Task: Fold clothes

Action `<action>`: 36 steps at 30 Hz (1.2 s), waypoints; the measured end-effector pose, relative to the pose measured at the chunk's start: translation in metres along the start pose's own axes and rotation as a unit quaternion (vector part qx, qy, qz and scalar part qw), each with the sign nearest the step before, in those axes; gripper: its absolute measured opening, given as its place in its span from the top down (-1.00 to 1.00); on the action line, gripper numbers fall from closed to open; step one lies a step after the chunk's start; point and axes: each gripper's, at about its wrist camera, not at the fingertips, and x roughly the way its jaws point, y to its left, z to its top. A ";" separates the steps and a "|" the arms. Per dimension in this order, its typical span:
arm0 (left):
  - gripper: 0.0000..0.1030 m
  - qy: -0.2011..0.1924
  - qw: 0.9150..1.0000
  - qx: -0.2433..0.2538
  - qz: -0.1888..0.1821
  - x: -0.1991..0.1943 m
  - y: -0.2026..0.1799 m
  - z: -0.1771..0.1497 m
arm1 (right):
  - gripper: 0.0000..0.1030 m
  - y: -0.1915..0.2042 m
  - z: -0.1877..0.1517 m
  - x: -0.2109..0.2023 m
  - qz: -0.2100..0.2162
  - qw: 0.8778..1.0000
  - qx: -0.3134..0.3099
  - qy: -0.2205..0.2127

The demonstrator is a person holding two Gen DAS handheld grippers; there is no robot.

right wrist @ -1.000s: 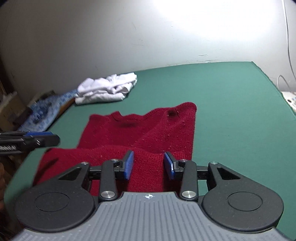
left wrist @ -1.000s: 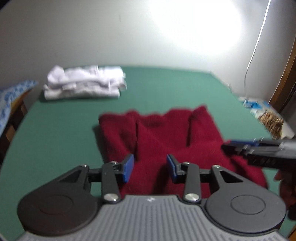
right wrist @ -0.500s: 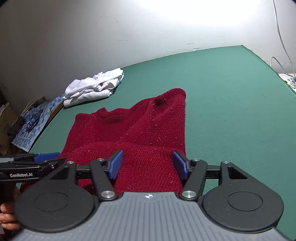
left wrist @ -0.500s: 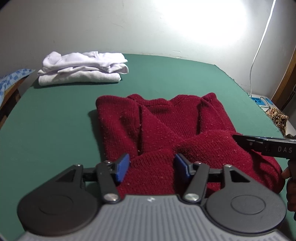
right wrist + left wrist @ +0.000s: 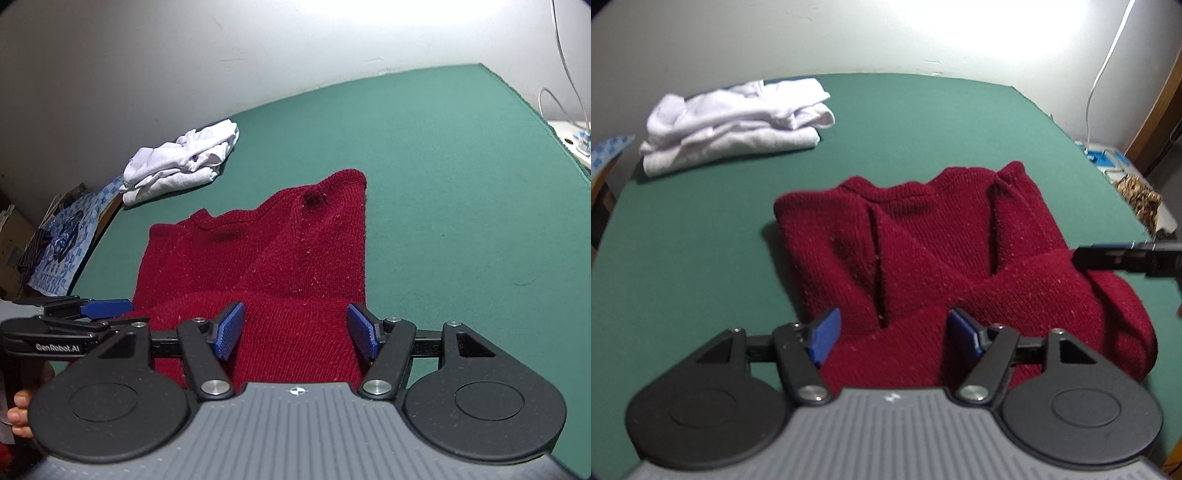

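The near hem of the red sweater (image 5: pixel 960 266) disappears behind the left tool's (image 5: pixel 892 334) own body at the bottom of the left wrist frame, and the same happens under the right tool (image 5: pixel 295 328) in the right wrist frame. At the right edge of the left wrist frame the other tool is cut off and motion-blurred, so its finger spacing cannot be read there. The hand (image 5: pixel 20 413) at the lower left of the right wrist frame shows only fingertips. The patterned blue cloth (image 5: pixel 62 240) at the left edge runs past the tabltop's rim, its shape unclear.
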 end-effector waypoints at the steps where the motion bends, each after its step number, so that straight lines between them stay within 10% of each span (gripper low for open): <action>1: -0.38 0.000 1.000 0.013 0.011 -0.002 -0.001 0.007 | -0.22 0.000 0.008 -0.001 -0.002 1.000 0.001 0.005; 10: -0.75 0.005 0.996 0.043 0.083 0.007 0.025 0.079 | -0.25 -0.005 0.097 0.010 -0.031 0.997 -0.019 0.068; 19: -0.64 0.022 0.998 -0.039 0.044 0.046 0.068 0.066 | -0.21 -0.041 0.098 0.056 0.017 0.995 0.036 0.093; 36: -0.68 -0.006 1.000 -0.012 -0.015 0.074 0.066 0.066 | -0.04 -0.081 0.101 0.098 0.161 0.983 0.057 0.073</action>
